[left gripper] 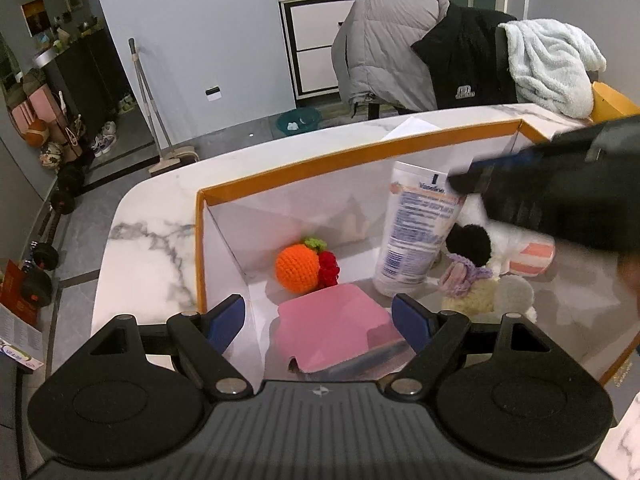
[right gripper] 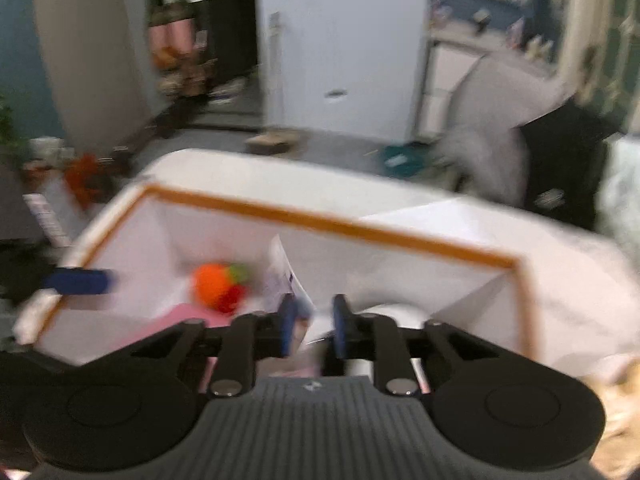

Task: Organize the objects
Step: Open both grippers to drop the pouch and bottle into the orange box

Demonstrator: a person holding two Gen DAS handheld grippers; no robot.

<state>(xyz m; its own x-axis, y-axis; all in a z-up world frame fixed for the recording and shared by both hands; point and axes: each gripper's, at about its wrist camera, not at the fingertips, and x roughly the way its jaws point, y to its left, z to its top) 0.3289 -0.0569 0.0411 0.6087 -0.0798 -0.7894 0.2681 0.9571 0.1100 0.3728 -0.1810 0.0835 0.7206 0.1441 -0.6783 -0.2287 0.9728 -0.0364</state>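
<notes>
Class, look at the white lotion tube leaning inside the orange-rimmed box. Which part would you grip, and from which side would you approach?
Grip the white lotion tube near its flat upper end, coming from above. It leans upright with its wide end on the floor of the box, so the top is free, while the crochet orange, pink box and soft toys crowd its base. Probably close across the flattened faces.

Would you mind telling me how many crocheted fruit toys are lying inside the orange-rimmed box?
2: a crocheted orange near the box's back-left corner and a red berry touching its right side. More may be hidden behind the bottle.
</notes>
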